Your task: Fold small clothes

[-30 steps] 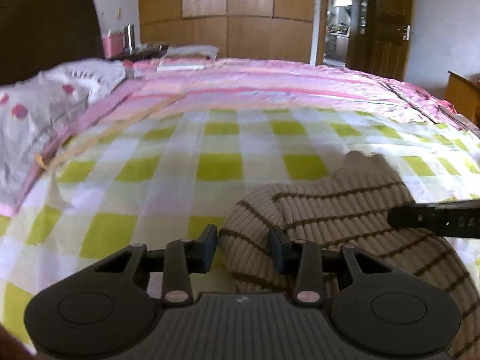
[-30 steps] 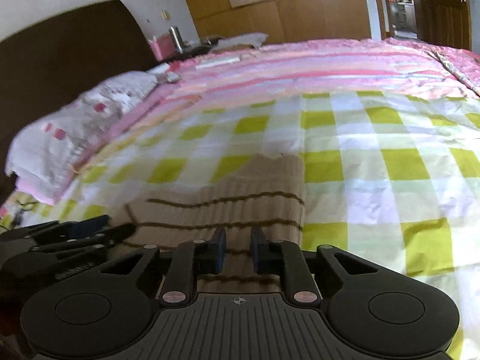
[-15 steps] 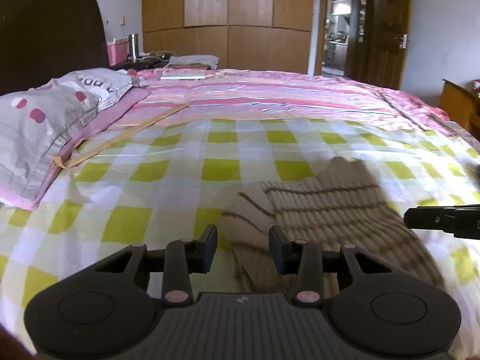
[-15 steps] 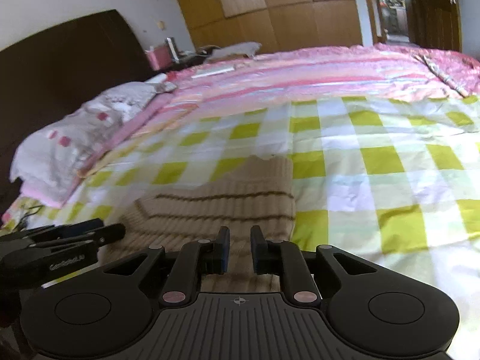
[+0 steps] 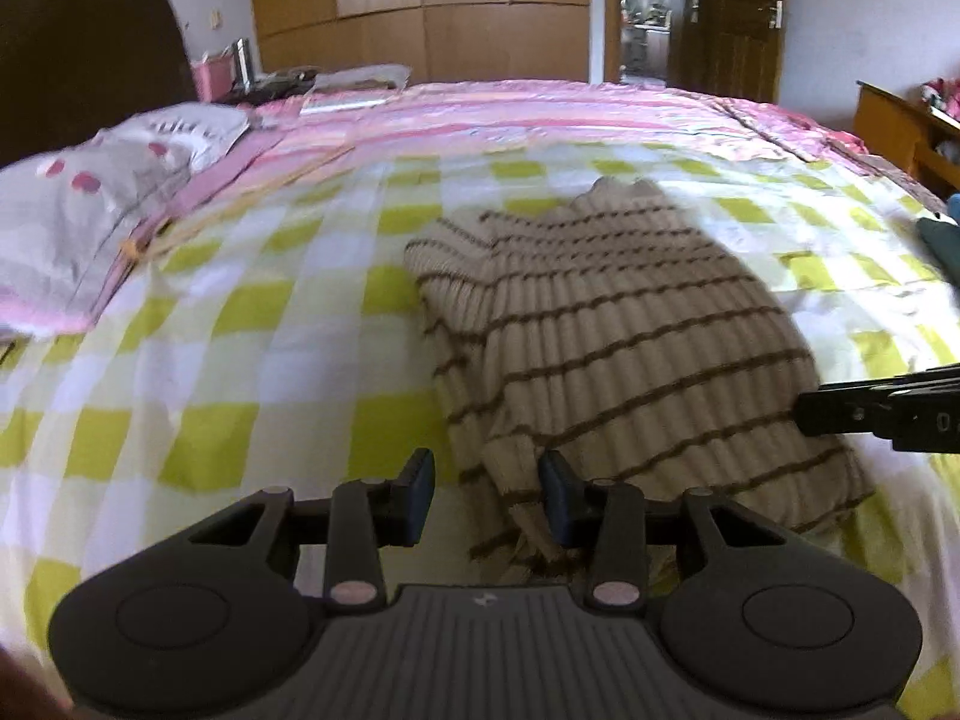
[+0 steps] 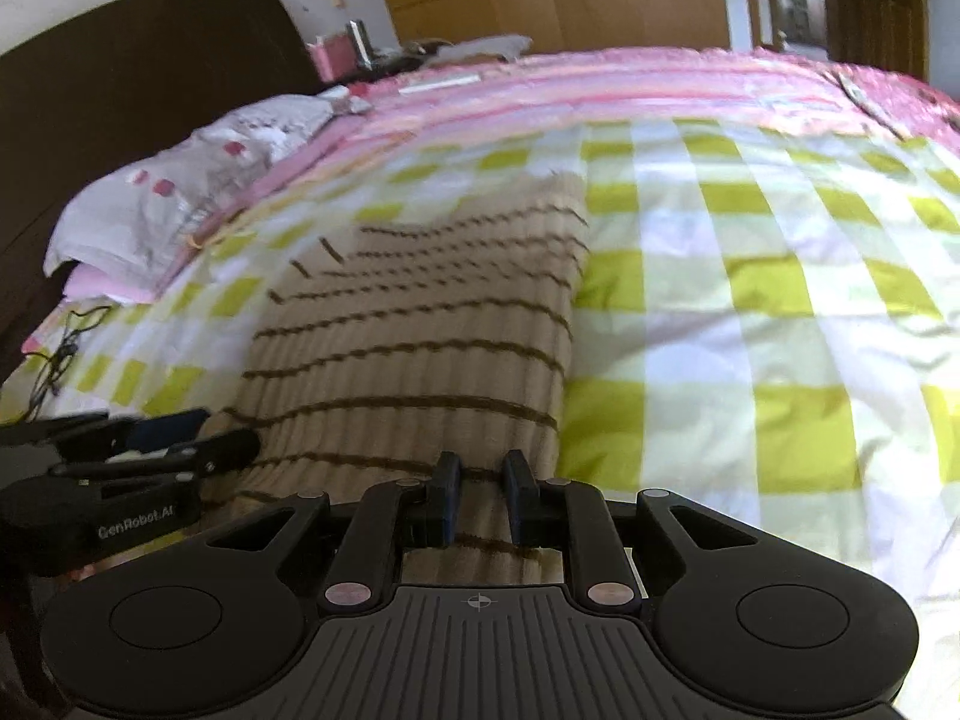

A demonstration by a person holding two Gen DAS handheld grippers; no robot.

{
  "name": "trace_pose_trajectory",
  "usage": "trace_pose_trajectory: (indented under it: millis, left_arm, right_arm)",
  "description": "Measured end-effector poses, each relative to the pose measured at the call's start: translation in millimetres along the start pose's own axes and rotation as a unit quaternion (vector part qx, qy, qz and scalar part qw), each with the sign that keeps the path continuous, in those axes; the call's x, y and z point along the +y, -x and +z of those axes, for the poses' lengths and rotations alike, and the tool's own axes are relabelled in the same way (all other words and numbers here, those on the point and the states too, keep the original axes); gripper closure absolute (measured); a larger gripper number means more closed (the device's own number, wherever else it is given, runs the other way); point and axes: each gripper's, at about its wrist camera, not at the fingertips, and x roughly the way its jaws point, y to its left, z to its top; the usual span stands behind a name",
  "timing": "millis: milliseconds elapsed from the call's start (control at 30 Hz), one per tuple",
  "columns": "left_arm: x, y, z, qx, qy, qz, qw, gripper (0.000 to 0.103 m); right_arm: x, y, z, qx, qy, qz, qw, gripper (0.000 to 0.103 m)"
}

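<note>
Jaws of the right gripper (image 6: 482,495) now stand narrowly parted and the left gripper (image 5: 485,495) gapes wider, both pulled back; the striped sweater (image 5: 624,330) lies released, folded, just ahead on the bed (image 5: 240,360).

Dark teal thing (image 5: 942,243) cut off at right edge.

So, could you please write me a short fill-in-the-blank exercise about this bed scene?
1. The striped sweater lies on a bedsheet checked in white and ____.
2. The sweater's thin stripes are dark ____.
3. The pillow lies near the dark ____ of the bed.
4. Beyond the checked sheet lies a blanket striped mostly in ____.

Missing words: green; brown; headboard; pink
</note>
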Motion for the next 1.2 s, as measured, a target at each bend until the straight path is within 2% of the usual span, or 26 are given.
trace_pose_trajectory:
  millis: [100, 333, 533, 767, 1067, 1200]
  left_arm:
    - [2.6, 2.6, -0.5, 0.001, 0.012, 0.0, 0.9999, 0.057]
    - [-7.2, 24.1, -10.1, -0.011, 0.001, -0.005, 0.9999, 0.058]
    - [-16.2, 31.4, -21.6, -0.001, -0.011, 0.005, 0.9999, 0.058]
    - [-19.4, 44.1, -30.3, -0.003, -0.006, 0.002, 1.0, 0.058]
    - [-33.5, 63.0, -45.7, -0.009, -0.02, -0.01, 0.9997, 0.057]
    - [-37.7, 68.4, -49.7, -0.012, -0.023, -0.011, 0.9996, 0.051]
  right_arm:
    - [0.2, -0.5, -1.9, 0.0, 0.001, -0.01, 1.0, 0.085]
    - [16.3, 34.4, -11.7, -0.032, 0.019, -0.01, 0.999, 0.083]
    - [16.4, 26.9, -28.1, -0.002, 0.014, -0.033, 0.999, 0.083]
    - [24.8, 53.0, -42.2, -0.022, 0.017, -0.025, 0.999, 0.083]
    - [37.5, 65.0, -62.3, -0.022, 0.023, -0.03, 0.999, 0.083]
    - [38.8, 69.5, -70.5, -0.022, 0.018, -0.032, 0.999, 0.083]
